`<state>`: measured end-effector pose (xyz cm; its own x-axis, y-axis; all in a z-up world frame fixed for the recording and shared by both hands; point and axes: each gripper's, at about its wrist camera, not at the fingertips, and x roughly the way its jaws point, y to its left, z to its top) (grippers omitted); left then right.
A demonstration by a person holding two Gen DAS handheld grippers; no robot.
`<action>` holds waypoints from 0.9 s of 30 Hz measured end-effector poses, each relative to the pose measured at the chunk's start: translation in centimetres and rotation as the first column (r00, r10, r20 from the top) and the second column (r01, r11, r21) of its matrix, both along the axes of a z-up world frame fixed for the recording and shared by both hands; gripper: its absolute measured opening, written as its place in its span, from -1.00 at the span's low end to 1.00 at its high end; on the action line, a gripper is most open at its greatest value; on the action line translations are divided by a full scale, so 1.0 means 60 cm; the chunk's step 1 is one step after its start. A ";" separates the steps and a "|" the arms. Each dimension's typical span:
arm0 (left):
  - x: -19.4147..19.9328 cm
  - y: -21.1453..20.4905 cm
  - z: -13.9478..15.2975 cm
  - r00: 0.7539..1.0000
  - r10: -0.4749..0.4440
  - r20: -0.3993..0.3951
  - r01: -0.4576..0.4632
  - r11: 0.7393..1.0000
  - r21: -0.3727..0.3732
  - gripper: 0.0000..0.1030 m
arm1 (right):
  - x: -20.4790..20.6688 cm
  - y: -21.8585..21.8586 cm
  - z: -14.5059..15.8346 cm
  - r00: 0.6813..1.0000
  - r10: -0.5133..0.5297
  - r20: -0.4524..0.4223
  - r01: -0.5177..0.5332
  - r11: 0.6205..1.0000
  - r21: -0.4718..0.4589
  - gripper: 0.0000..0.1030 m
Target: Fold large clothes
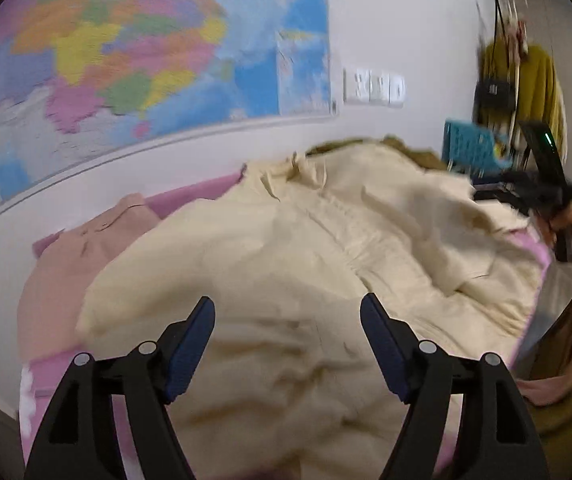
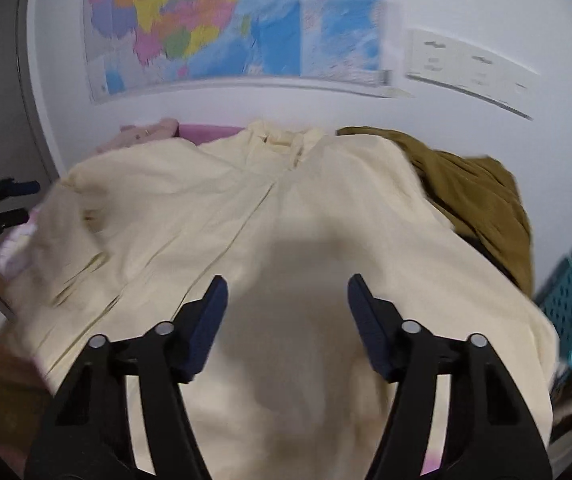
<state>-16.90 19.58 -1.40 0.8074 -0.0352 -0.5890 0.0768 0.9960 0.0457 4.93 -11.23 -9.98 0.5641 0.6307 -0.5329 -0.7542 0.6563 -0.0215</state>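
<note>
I see big cream jacket (image 1: 286, 264) spread flat on pink bed cover (image 1: 201, 194), zip side up. My left gripper (image 1: 288, 344) hangs over its near part, fingers apart, nothing between them. My right gripper (image 2: 288, 324) hangs over same jacket, fingers apart, nothing held. Pink garment (image 1: 85, 248) lies beside jacket on left. Olive-brown garment (image 2: 478, 196) bunched on right. Map (image 1: 145, 48) on wall behind.

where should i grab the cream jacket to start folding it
Probably take the cream jacket by its free outer side edges, one gripper per side, coming in from outside. It lies spread front-up, closure running down the middle, olive garment at its right shoulder. Left gripper and right gripper both hover open above it.
</note>
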 end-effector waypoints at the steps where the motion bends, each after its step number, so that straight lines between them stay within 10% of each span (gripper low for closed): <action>1: 0.029 -0.002 -0.008 1.000 -0.009 -0.025 0.009 1.000 0.011 0.40 | 0.014 0.025 -0.005 1.000 -0.001 0.012 0.002 1.000 -0.031 0.17; 8: 0.165 0.008 -0.033 0.995 0.008 -0.097 -0.005 1.000 0.029 0.40 | 0.134 0.193 -0.048 0.994 -0.075 0.077 0.091 0.969 -0.230 0.14; 12: 0.215 0.023 -0.043 0.993 0.043 -0.113 -0.040 0.999 0.025 0.40 | 0.174 0.218 -0.081 0.997 -0.071 0.031 0.077 0.956 -0.284 -0.97; 20: 0.272 0.067 -0.062 0.984 0.155 -0.088 -0.151 0.987 0.051 0.40 | 0.205 0.195 -0.017 0.982 -0.149 0.114 0.162 0.980 -0.117 -1.00; 25: 0.286 0.093 -0.096 0.961 0.216 -0.171 -0.213 0.976 0.037 0.40 | 0.217 0.153 -0.024 0.992 -0.109 -0.059 0.108 0.994 -0.015 -0.96; 27: 0.275 0.089 -0.094 0.969 0.187 -0.163 -0.187 0.982 0.015 0.40 | 0.187 0.102 -0.013 0.992 -0.095 -0.085 0.099 0.994 0.041 -0.08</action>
